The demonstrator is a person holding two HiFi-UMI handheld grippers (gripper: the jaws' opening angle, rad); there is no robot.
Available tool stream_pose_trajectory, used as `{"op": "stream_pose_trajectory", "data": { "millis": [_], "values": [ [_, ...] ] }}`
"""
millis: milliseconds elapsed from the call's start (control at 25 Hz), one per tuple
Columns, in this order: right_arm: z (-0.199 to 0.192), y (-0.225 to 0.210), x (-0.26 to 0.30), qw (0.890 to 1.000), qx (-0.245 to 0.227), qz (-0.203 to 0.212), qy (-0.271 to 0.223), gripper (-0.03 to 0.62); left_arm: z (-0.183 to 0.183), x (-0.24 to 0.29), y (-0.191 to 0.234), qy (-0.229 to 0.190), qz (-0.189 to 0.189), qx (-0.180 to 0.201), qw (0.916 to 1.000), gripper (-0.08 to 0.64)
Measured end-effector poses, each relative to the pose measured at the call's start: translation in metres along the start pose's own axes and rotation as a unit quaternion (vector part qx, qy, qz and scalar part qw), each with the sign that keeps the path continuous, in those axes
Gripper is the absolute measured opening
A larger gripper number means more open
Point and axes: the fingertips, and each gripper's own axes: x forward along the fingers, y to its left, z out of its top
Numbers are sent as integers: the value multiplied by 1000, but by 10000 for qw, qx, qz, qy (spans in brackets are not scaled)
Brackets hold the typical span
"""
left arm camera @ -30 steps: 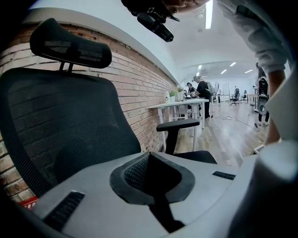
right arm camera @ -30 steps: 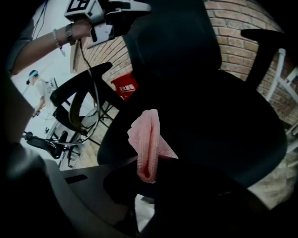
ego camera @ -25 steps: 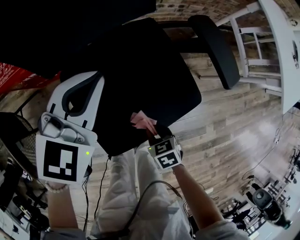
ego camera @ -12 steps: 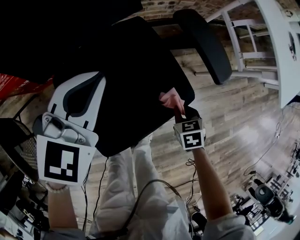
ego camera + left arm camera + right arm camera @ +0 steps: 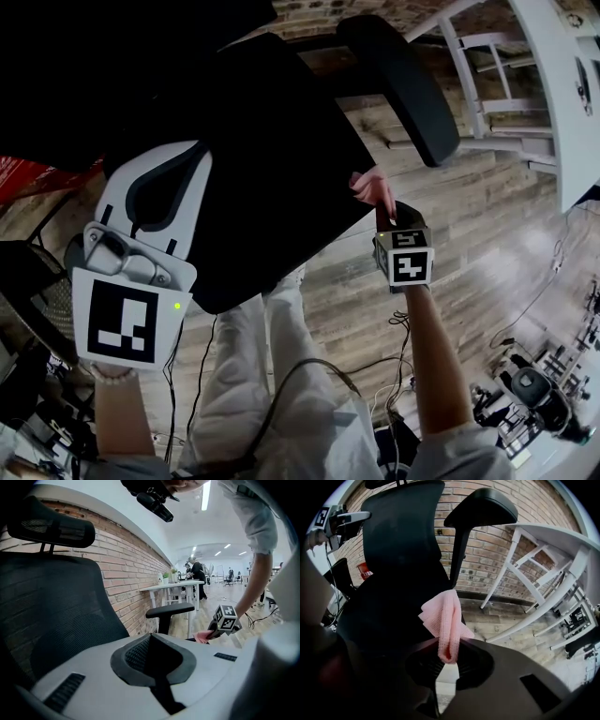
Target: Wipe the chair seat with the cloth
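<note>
Cloth (image 5: 445,616): pink, soft, open-weave; folded into a narrow doubled strip with a loose ruffled corner flaring to one side; lower end pinched in my right gripper (image 5: 449,663), whose dark jaws are closed tight on the fold; in the head view it sits at the edge of the chair seat (image 5: 262,159) on the armrest side, though I cannot tell whether it presses on the seat.

Chair seat: black, matt, broad, with rounded corners.

Backrest (image 5: 403,541): black fine mesh, tall, gently curved.

Headrest (image 5: 51,524): black mesh pad, oblong, on thin stems.

Armrest (image 5: 408,89): black, smooth, long rounded pad on a single post.

My left gripper (image 5: 152,641): white, smooth plastic jaws brought together, an oval dark ribbed hollow between them, nothing held; raised at the chair's other side, well apart from the cloth.

Wall (image 5: 497,545): red-brown brick, pale mortar.

Floor (image 5: 469,253): grey-brown wood-grain planks.

Table (image 5: 562,94): white, slim braced legs, beside the chair.
</note>
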Motion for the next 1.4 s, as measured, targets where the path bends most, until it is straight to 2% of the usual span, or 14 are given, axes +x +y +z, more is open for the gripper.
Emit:
{"op": "stream_pose_trajectory", "data": {
  "millis": [240, 560, 680, 880, 1000, 1200, 1400],
  "values": [
    [-22, 32, 1, 9991, 7, 389, 161, 54, -2, 1, 0, -10, -2, 3, 10000, 18],
    [-57, 113, -6, 9934, -154, 1086, 344, 54, -7, -3, -2, -4, -20, 42, 10000, 18],
    [-74, 154, -10, 9879, -194, 1453, 500, 54, -10, -5, -3, 20, -17, 32, 10000, 18],
    [-77, 223, -22, 9768, -405, 2053, 463, 54, -12, -11, -2, 1, 39, -19, 10000, 18],
    [-80, 262, -31, 9672, -597, 2423, 467, 54, -11, -10, -3, 4, 58, -35, 10000, 18],
    [-86, 342, -48, 9404, -1076, 3194, 460, 54, -17, -17, -3, 16, 3, 46, 10000, 18],
    [-77, 400, -59, 9160, -1476, 3711, 386, 54, -25, -18, -1, 26, 38, -32, 10000, 18]
  ]
}}
